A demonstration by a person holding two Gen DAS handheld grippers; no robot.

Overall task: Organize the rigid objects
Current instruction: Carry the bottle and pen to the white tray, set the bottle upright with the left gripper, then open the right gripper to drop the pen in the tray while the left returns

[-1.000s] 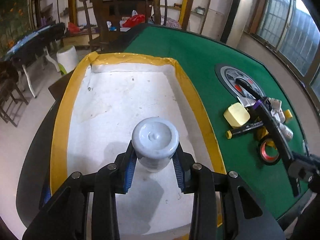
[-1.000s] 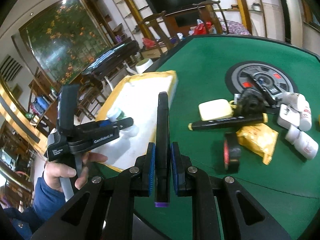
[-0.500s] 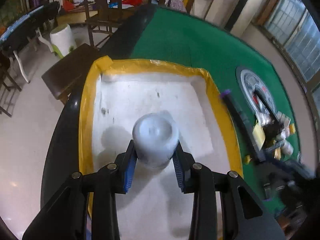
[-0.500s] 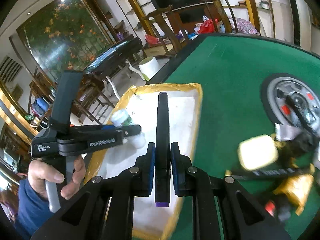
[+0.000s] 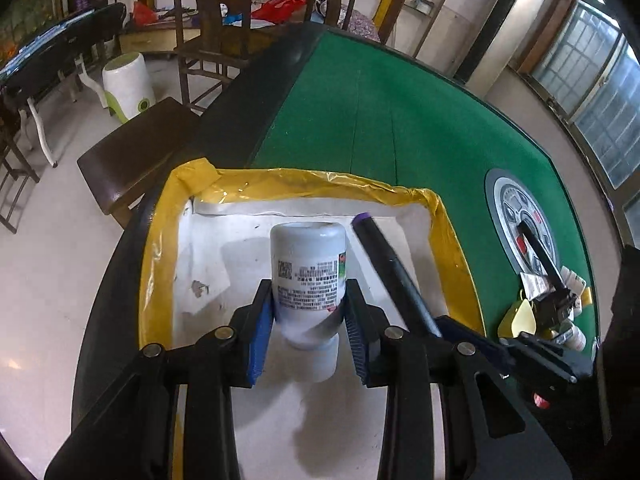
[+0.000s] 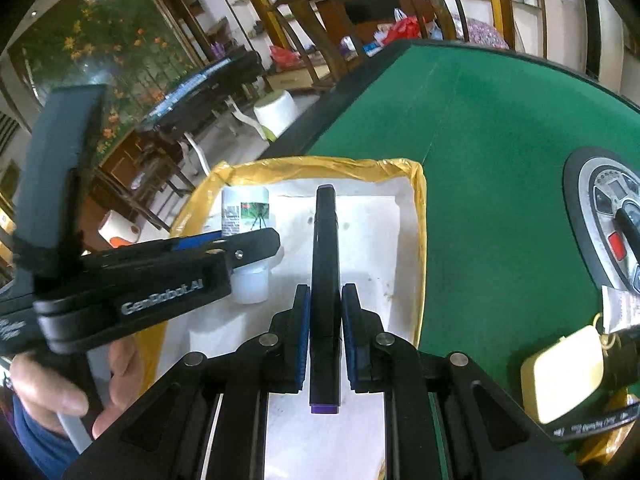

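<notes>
Your left gripper has its blue pads clamped on the sides of the white bottle, jaws spread only as wide as the bottle's body. The bottle hangs inverted, cap end down and flat base up, over the white floor of the yellow-rimmed tray. From the right wrist view the cap sits low toward the tray floor, though I cannot tell whether it is touching.

Your right gripper has its jaws nearly together, pinching the black marker around its lower barrel. The marker runs straight forward between the fingers, purple end cap near the camera and the far tip out over the tray. In the left wrist view that marker crosses just right of the bottle, close beside it but apart.

Both tools are over the tray, which lies at the near left edge of the green table. To the right on the felt lie the pale yellow block, a round grey dial and a small clutter of items behind it, well apart from the tray.
</notes>
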